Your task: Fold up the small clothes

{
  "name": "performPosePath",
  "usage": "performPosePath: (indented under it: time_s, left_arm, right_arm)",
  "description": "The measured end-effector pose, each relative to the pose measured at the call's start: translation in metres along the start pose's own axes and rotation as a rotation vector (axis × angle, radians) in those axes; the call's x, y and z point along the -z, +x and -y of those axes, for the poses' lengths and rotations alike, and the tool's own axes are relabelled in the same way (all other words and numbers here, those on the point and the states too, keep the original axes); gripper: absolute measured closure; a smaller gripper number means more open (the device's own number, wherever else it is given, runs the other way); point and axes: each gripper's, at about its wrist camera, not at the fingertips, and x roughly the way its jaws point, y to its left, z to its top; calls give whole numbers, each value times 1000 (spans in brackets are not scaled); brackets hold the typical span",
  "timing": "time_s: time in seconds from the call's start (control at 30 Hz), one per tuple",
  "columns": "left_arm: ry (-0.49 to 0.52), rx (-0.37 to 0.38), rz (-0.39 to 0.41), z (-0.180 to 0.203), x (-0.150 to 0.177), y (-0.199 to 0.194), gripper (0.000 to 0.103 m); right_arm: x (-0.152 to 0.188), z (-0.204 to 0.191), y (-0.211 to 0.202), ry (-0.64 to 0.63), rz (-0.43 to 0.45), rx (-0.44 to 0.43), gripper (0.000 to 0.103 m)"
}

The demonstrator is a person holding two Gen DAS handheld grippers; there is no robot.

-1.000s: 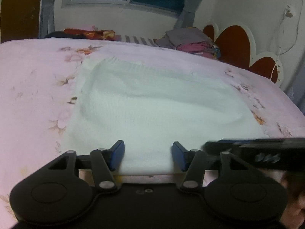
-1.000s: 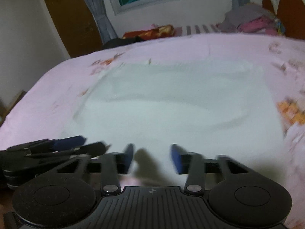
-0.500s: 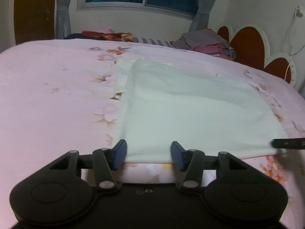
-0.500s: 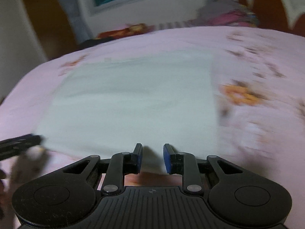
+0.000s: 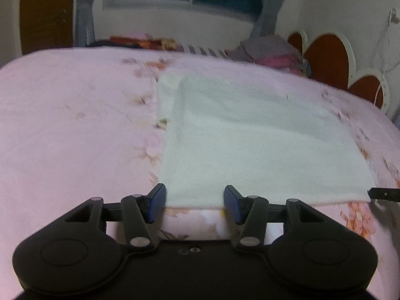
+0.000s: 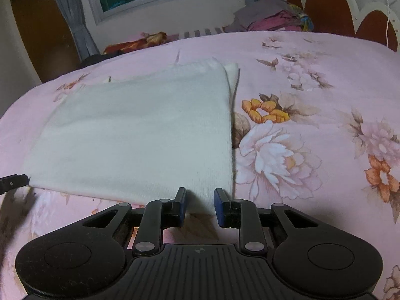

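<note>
A white knitted garment (image 5: 255,137) lies flat and folded on the pink flowered bedspread (image 5: 70,125); it also shows in the right wrist view (image 6: 140,135). My left gripper (image 5: 194,203) is open at the garment's near left corner, its near edge between the blue pads, nothing held. My right gripper (image 6: 199,206) is open with a narrower gap at the garment's near right corner, nothing held. The other gripper's tip shows at the right edge of the left wrist view (image 5: 385,194) and at the left edge of the right wrist view (image 6: 12,182).
A pile of folded clothes (image 6: 272,17) lies at the far side of the bed by the red scalloped headboard (image 6: 332,5). A patterned bundle (image 6: 140,41) lies under the window. A brown door (image 5: 47,12) stands at the far left.
Both grippers have moved apart from the garment's near middle to its two near corners. The right gripper's gap narrowed, then widened a little.
</note>
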Motion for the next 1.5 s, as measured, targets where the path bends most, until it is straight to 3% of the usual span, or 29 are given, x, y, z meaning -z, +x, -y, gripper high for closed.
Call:
performPosePath:
  time_s: [0.1, 0.13, 0.17, 0.37, 0.43, 0.57, 0.67, 0.7, 0.73, 0.8, 0.87, 1.1, 1.5]
  left_arm:
    - [-20, -2, -32, -6, 1, 5, 50]
    - [-22, -5, -65, -9, 3, 11, 50]
    - [-25, 3, -59, -11, 5, 12, 50]
    - [-41, -28, -58, -14, 6, 6, 50]
    - [-55, -21, -51, -18, 7, 6, 50]
    - [-71, -39, -52, -16, 5, -5, 51]
    - [-151, 2, -15, -18, 6, -21, 51]
    - [-180, 29, 0, -17, 8, -27, 52]
    - [-218, 65, 9, -17, 11, -32, 53]
    - [-318, 146, 1, -17, 20, -34, 62]
    - [-428, 202, -18, -19, 30, -32, 63]
    - [-790, 276, -1, -31, 59, -2, 63]
    - [-887, 256, 52, -34, 27, 48, 74]
  right_arm:
    - [-2, 1, -8, 1, 48, -8, 78]
    - [-2, 3, -2, 6, 16, 2, 78]
    - [0, 5, 6, 13, -22, 16, 78]
    - [0, 0, -6, 11, 37, -5, 78]
    - [4, 1, 5, 6, -16, 20, 78]
    - [3, -2, -4, 23, 7, 18, 78]
    - [6, -3, -22, 37, 52, -27, 79]
    - [8, -6, -29, 31, 74, -49, 96]
    - [9, -8, -34, 28, 80, -67, 101]
    - [12, -11, -42, 30, 81, -84, 101]
    - [15, -14, -48, 39, 84, -107, 101]
    - [17, -26, -58, 19, 79, -147, 101]
    - [-37, -45, -1, 36, 56, -171, 101]
